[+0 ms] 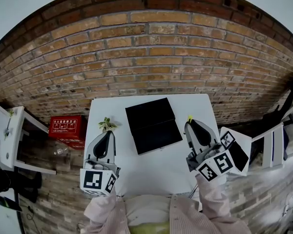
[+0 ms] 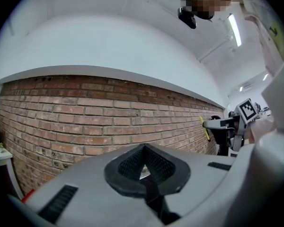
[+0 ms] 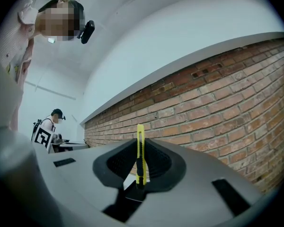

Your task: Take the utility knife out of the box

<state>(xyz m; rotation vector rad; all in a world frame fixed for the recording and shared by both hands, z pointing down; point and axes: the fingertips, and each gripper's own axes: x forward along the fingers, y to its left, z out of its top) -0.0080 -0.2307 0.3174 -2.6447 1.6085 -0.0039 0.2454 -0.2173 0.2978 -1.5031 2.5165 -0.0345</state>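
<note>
The yellow utility knife [image 3: 140, 157] stands upright, pinched in the right gripper [image 1: 191, 123], probably so that it lifts clear of the black box [image 1: 153, 125] at its 9 o'clock on the tabletop [image 1: 151, 172]. The left gripper [image 1: 107, 132], closed and empty, hovers at the box's 8 o'clock.

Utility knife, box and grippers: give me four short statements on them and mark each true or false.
1. The right gripper is clamped on the yellow utility knife. True.
2. The utility knife lies in the black box. False: it stands between the right gripper's jaws, off to the box's right in the head view.
3. The left gripper holds the plant. False: its jaws are together with nothing between them; the plant stands on the white table.
4. The black box rests on the white table. True.
</note>
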